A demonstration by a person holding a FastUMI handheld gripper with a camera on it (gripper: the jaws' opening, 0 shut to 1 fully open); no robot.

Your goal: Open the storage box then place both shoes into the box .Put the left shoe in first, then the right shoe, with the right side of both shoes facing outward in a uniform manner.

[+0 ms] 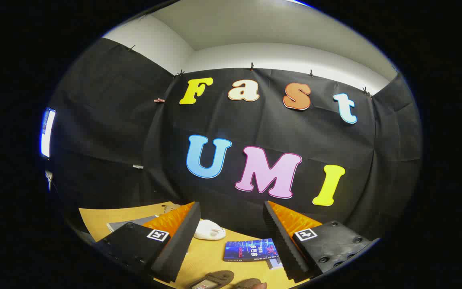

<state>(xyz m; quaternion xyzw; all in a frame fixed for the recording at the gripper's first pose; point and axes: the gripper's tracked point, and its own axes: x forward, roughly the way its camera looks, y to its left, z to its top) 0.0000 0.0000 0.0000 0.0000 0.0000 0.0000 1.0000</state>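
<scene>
Holding my claw (pixel 231 241) level above the desk (pixel 215 257), I have its fingers spread wide with nothing between them. I am looking mostly at the booth's far wall.

On the desk, just ahead of the fingers and between them, lies a book (pixel 249 249) with a dark blue cover. Beyond it and a little to the left sits a small white object (pixel 209 230), close by my left finger; I cannot tell what it is. At the near edge, right under the claw, I see the tops of two brownish shapes (pixel 215 277) side by side. I judge these to be the shoes, though so little of them shows that I cannot tell left from right or which way they face. A flat grey thing (pixel 128 222) lies on the far left of the desk, partly hidden behind my left finger. It may be part of the storage box, but I cannot be sure.

As I read it, the task is at its very start: no box stands open and neither shoe is packed. All of it is left: opening the box, then the left shoe, then the right.
</scene>
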